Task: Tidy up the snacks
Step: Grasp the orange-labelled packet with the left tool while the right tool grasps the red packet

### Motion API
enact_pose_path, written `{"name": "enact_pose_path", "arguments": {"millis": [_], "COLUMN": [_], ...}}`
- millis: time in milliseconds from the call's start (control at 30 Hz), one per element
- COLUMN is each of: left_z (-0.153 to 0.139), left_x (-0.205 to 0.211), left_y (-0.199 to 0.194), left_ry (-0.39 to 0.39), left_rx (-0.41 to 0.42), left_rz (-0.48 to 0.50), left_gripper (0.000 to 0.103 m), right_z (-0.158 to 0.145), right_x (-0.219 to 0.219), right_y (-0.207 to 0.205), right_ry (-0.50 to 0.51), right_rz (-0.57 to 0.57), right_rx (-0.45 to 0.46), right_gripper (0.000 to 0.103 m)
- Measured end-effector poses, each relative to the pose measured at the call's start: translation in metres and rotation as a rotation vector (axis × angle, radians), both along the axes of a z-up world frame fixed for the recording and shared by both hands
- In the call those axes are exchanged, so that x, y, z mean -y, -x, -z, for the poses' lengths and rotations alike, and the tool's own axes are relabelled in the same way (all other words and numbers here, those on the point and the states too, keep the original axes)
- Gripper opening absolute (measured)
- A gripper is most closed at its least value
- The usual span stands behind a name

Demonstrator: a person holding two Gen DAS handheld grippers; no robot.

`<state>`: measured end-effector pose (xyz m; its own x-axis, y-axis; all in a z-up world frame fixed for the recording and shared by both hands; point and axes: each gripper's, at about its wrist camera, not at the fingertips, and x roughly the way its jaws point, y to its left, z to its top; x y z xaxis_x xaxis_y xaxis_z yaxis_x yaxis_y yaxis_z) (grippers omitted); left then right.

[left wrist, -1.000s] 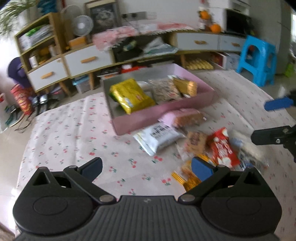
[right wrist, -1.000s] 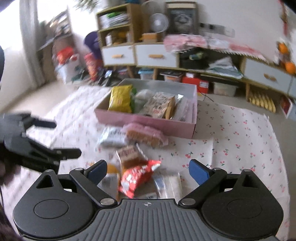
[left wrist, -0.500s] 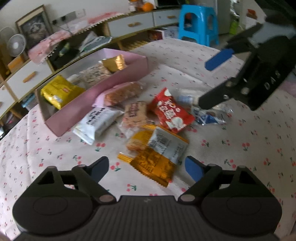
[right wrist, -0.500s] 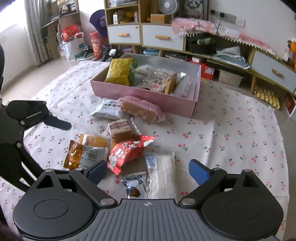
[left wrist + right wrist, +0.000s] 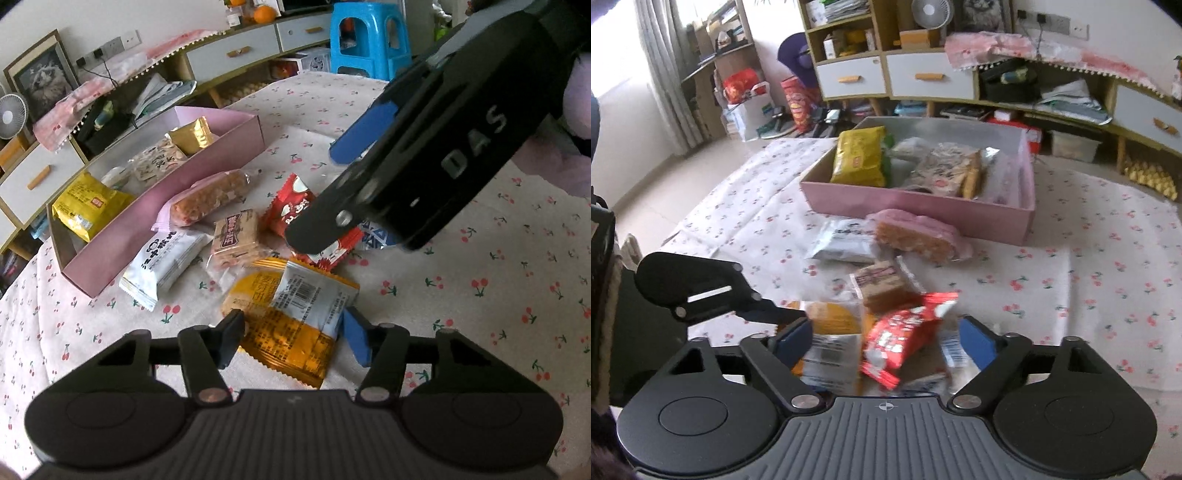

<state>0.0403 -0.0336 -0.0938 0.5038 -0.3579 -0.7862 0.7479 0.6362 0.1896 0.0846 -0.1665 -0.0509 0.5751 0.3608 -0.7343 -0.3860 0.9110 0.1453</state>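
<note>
The left gripper (image 5: pixel 293 338) points down at an orange snack packet (image 5: pixel 291 317) that lies on the cherry-print cloth (image 5: pixel 480 295) at the near edge of the pile. Its jaws have just been closing and now stand on either side of the packet, close against its edges; whether the pads press on it cannot be told.

The right gripper (image 5: pixel 886 338) hangs over the near right part of the pile. Its jaws have just been closing too, yet they are still wide, with a red snack packet (image 5: pixel 905 332) between them and a gap on both sides, so nothing is held.

Farther off lie a brown biscuit packet (image 5: pixel 236 236), a white packet (image 5: pixel 166 262) and a pink-wrapped bar (image 5: pixel 210 197), the bar resting against the near wall of the pink box (image 5: pixel 166 206). The box stands at the far side of the cloth and already holds a yellow bag (image 5: pixel 88 206) at its left end, with a pale printed packet and a gold one farther along.
</note>
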Motion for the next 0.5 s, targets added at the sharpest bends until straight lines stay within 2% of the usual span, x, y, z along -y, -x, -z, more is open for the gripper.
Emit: {"name": "enact_pose_path", "arguments": {"millis": [33,100,167,333,500], "left_z": [0.0,-0.001,-0.003,-0.004,-0.007], "left_x": [-0.001,-0.004,-0.006,-0.012,-0.02], "left_y": [0.0,0.0,-0.001,-0.003,-0.007], "left_ry": [0.001,0.002,0.002,-0.017,-0.021], "left_rx": [-0.004,-0.013,-0.02,-0.026,-0.056], "left_rz": [-0.003,-0.01,-0.019,-0.044,-0.121], "left_gripper": [0.053,0.05,0.05,0.05,0.05], "right_z": [0.001,0.005,0.009,0.015,0.019], "right_x": [-0.003,-0.009,-0.013,-0.018,-0.016], "right_y": [-0.001,-0.004,-0.006,-0.01,-0.018], "right_ry": [-0.001,0.008,0.019,0.041,0.053], "right_rz": [-0.005,-0.009,-0.012,0.006,0.063], "right_rx": [-0.011,-0.037,-0.059,-0.074,-0.088], "right_gripper": [0.076,0.062,0.058,0.058,0.057]}}
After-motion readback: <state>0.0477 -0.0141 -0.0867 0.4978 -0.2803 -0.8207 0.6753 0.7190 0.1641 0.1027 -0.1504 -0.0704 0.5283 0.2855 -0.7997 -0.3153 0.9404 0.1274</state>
